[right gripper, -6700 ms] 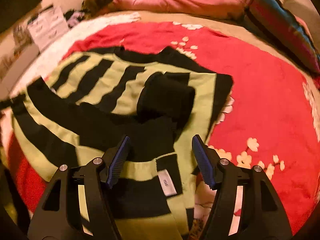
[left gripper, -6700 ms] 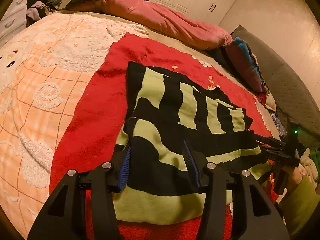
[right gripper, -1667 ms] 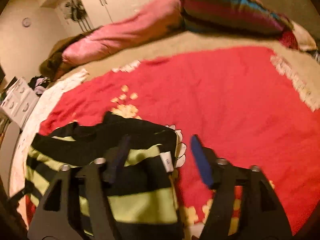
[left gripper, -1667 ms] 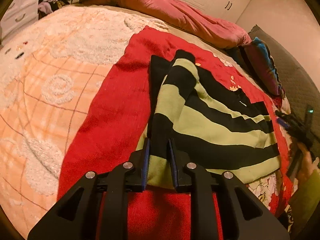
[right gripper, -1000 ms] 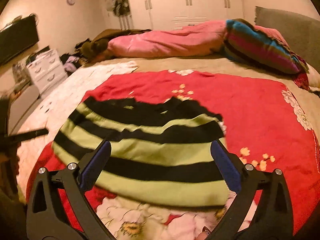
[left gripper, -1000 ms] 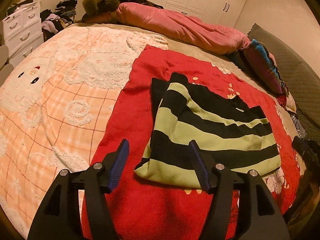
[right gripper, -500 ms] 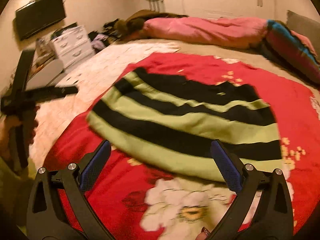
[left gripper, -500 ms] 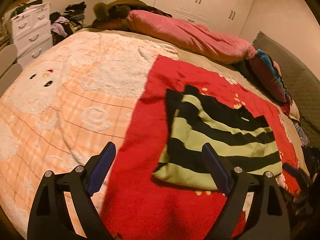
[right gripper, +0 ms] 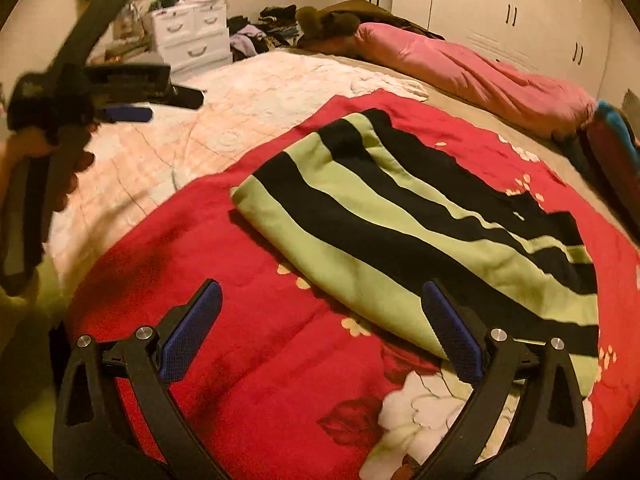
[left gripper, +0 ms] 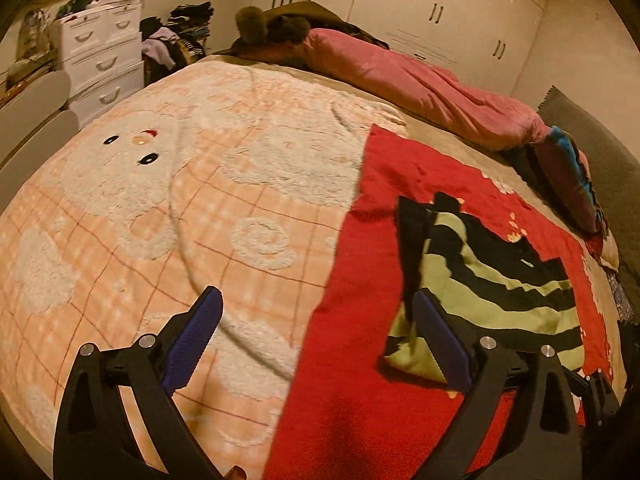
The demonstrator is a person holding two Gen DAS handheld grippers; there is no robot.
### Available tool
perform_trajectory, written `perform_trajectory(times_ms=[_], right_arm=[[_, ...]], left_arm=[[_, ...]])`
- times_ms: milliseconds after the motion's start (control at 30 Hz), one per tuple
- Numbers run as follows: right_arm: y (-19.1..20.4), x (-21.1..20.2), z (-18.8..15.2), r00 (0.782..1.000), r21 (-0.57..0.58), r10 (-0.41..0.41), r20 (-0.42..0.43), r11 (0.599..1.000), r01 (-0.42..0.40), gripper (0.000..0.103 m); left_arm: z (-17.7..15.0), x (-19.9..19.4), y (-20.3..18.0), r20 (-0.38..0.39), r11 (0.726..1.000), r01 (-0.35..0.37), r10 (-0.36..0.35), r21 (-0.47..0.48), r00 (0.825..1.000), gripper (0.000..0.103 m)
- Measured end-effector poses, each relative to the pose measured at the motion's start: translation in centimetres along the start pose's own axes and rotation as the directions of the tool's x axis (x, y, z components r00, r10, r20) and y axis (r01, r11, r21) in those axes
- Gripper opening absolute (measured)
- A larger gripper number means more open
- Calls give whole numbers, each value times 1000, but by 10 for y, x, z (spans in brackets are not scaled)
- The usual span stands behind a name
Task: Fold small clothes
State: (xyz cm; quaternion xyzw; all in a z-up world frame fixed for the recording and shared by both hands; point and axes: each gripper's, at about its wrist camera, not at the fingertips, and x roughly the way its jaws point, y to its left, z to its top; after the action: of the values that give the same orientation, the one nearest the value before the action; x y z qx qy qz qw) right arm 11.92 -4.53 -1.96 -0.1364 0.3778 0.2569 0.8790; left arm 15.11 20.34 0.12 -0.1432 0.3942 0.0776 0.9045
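The left gripper [left gripper: 316, 332] stands fully spread and empty, its jaws having just been opening, over the peach plush blanket [left gripper: 168, 216]; the folded striped sweater [left gripper: 496, 280] lies off its right finger, on the red floral blanket [left gripper: 360, 360]. The right gripper [right gripper: 320, 324], also wide open and empty, has the sweater directly ahead and rightward. Its long axis runs diagonally, upper left to lower right; the right gripper appears nearer.
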Motion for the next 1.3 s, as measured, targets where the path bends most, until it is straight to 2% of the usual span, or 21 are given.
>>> perform_trajectory(times_ms=[300, 633, 767, 833, 867, 967, 1033, 1067, 1100, 1133, 1167, 1200, 1233, 1300], right_arm=[[18, 39, 14, 998, -38, -46, -33, 998, 45, 94], [30, 78, 31, 996, -105, -75, -38, 992, 70, 94], [36, 94, 32, 991, -150, -131, -34, 981, 124, 94], [38, 106, 30, 987, -175, -156, -45, 974, 146, 94], [39, 111, 27, 986, -187, -158, -48, 971, 146, 94], [32, 113, 25, 990, -156, -135, -36, 979, 128, 92], [24, 112, 25, 991, -116, -133, -34, 985, 128, 68], [17, 110, 25, 992, -85, -123, -31, 989, 120, 63], [13, 109, 25, 993, -66, -118, -27, 991, 116, 49], [6, 106, 25, 994, -32, -103, -19, 994, 103, 37], [0, 103, 25, 997, -8, -79, -11, 997, 79, 30], [-3, 101, 25, 998, 7, -60, -6, 998, 60, 20], [-6, 99, 25, 999, 17, -36, -3, 999, 37, 13], [-5, 95, 24, 1000, 16, 11, 15, 1000, -12, 5]], left_arm=[[-3, 11, 8, -20, 1000, -26, 26, 0, 999, 97], [4, 32, 2, -58, 1000, -5, 3, -18, 998, 97], [18, 47, -2, -77, 997, 52, -56, -55, 995, 97], [27, 63, -7, -109, 992, 96, -105, -80, 989, 98], [29, 72, -10, -135, 989, 114, -126, -94, 983, 98], [35, 103, -26, -221, 972, 193, -219, -133, 950, 98], [36, 114, -34, -234, 962, 231, -261, -146, 937, 98], [38, 122, -40, -247, 953, 256, -290, -163, 924, 98], [38, 125, -44, -254, 947, 271, -309, -174, 916, 98], [40, 131, -49, -262, 932, 305, -350, -198, 899, 98], [40, 136, -52, -268, 914, 336, -390, -227, 881, 98], [40, 144, -56, -271, 888, 371, -441, -273, 856, 98], [39, 151, -59, -273, 871, 385, -468, -306, 841, 98], [37, 166, -64, -294, 865, 374, -472, -333, 831, 98]])
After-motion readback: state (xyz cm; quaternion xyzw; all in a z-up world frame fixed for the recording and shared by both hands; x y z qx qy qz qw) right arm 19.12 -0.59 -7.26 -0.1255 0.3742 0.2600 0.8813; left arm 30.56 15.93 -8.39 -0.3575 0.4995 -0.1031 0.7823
